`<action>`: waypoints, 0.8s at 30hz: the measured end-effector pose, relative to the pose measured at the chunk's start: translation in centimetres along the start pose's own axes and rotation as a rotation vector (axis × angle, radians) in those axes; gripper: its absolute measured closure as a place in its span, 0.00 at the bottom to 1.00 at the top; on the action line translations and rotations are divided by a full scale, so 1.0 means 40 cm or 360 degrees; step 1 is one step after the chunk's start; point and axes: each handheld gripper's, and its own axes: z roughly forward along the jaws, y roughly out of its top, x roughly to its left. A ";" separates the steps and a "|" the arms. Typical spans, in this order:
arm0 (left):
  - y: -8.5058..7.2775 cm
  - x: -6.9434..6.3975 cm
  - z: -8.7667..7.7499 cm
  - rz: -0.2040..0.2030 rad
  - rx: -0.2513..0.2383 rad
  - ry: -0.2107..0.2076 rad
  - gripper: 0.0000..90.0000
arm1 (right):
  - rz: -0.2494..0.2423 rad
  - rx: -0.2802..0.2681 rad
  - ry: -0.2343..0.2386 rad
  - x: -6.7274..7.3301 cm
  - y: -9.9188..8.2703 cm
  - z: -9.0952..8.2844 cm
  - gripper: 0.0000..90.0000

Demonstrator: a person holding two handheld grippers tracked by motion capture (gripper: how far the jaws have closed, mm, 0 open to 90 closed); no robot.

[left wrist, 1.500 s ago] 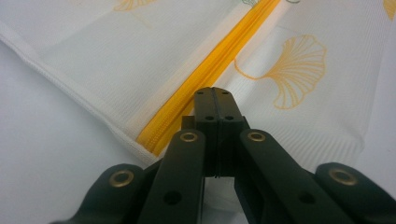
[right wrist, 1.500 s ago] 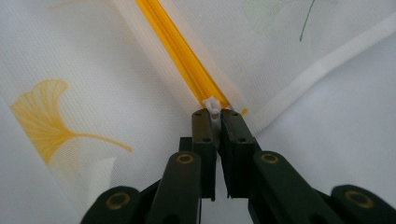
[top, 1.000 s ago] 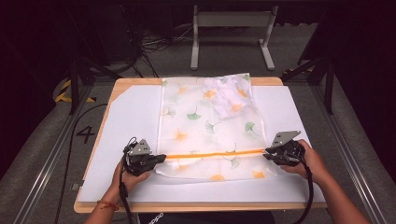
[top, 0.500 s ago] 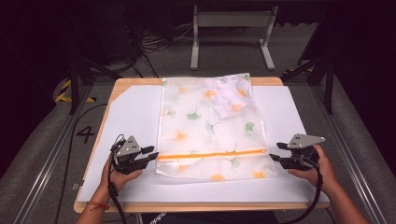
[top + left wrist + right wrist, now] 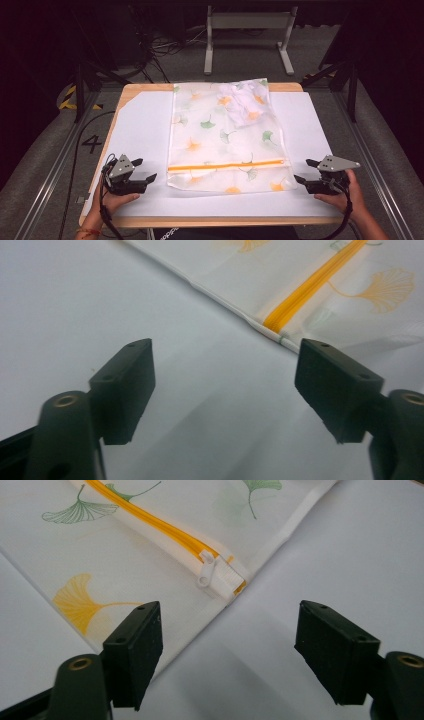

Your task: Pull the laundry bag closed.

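The left hand-held gripper (image 5: 145, 170) sits low over the table's near left part, its two black jaws standing wide apart with nothing between them; they have just been opening. In the left gripper view the pads (image 5: 127, 387) are blocky, matte black slabs with small screw holes, and between them lies only smooth white table cover (image 5: 100, 300). The right hand-held gripper (image 5: 305, 171) mirrors it at the near right, jaws likewise apart and holding nothing, also just opened. Each carries a grey three-cornered plate on top and a black cable trailing toward the person.

Between the two, just beyond both sets of jaw tips and apart from them, lies the laundry bag (image 5: 225, 135): a flat, roughly rectangular pouch of thin, semi-sheer white fabric printed with orange and green ginkgo leaves. A bright orange zipper (image 5: 226, 165) runs straight across it near the close edge. In the right gripper view the zipper ends in a small white plastic pull (image 5: 206, 572) lying flat near the bag's bound corner seam. Crumpled white cloth (image 5: 242, 102) shows through the fabric at the far right part of the bag.

The bag rests on a matte white sheet that covers a light wooden table (image 5: 145, 90), whose rim shows at the edges.
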 end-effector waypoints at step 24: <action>-0.026 -0.005 -0.028 -0.0074 -0.0068 -0.0044 0.08 | 0.0092 -0.0015 -0.0121 0.014 -0.041 -0.011 0.15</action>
